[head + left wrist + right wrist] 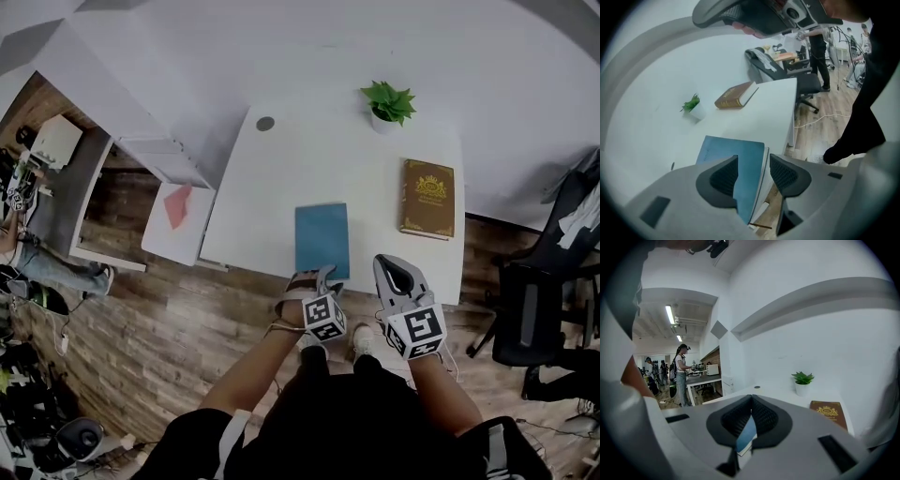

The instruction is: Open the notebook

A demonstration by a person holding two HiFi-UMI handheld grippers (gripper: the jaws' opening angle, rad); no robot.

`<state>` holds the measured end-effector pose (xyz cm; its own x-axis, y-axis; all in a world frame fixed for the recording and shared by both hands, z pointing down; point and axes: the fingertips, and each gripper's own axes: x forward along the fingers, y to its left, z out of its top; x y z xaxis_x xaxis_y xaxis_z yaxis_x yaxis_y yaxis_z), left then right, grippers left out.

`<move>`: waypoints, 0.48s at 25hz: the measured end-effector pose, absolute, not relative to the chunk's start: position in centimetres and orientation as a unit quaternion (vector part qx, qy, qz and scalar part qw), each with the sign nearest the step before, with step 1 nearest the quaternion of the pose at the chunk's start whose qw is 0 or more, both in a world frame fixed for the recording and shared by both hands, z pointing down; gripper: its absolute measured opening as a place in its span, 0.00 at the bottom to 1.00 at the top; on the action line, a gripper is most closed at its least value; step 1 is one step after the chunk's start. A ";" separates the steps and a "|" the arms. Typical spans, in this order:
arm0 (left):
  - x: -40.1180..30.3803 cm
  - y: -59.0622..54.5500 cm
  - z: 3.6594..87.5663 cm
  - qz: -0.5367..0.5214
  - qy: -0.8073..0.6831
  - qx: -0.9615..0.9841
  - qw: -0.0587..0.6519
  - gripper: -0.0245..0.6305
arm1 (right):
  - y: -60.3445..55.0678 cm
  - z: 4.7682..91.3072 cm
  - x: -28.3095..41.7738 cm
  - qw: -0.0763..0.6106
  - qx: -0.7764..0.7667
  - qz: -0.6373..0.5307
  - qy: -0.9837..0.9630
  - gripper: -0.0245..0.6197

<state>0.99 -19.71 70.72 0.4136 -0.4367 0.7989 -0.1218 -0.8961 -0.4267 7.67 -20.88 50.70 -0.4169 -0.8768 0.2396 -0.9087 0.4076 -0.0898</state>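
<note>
Blue notebook (322, 236) lies flat and closed near the front edge of the white counter (300, 159), a bit left of centre. Left gripper (323, 274) is right at its near edge, angled down, and in the left gripper view its jaws stand wide apart with the notebook's corner and cover edge between them, pads not pressing on it. Right gripper (387, 261) hangs just beside the notebook's right side, over the counter's front edge, jaws closed tip to tip on nothing; only a sliver of blue shows through the gap behind the tips. Further back on the right lies a brown book (429, 197), and beyond it stands a small potted plant (388, 101).
</note>
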 end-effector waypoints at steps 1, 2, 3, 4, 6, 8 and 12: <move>1.2 -19.8 71.1 -0.519 0.164 -0.824 0.158 0.35 | -20.9 50.8 7.7 0.079 0.534 0.103 -0.836 0.04; 1.4 -20.0 71.4 -0.522 0.159 -0.822 0.164 0.34 | -21.0 50.9 7.7 0.080 0.533 0.104 -0.836 0.04; 1.6 -20.1 71.7 -0.526 0.154 -0.820 0.169 0.34 | -21.1 51.0 7.8 0.082 0.533 0.104 -0.836 0.04; 1.9 -20.3 71.8 -0.528 0.150 -0.818 0.173 0.34 | -21.1 51.1 7.8 0.084 0.532 0.105 -0.836 0.04; 2.2 -20.6 72.1 -0.530 0.142 -0.818 0.175 0.31 | -21.2 51.4 8.0 0.085 0.532 0.108 -0.835 0.04; 2.4 -20.4 72.3 -0.530 0.132 -0.819 0.175 0.30 | -21.2 51.8 8.3 0.086 0.534 0.113 -0.834 0.04; 2.7 -19.4 72.8 -0.531 0.108 -0.820 0.184 0.16 | -21.2 52.4 8.5 0.088 0.534 0.123 -0.832 0.04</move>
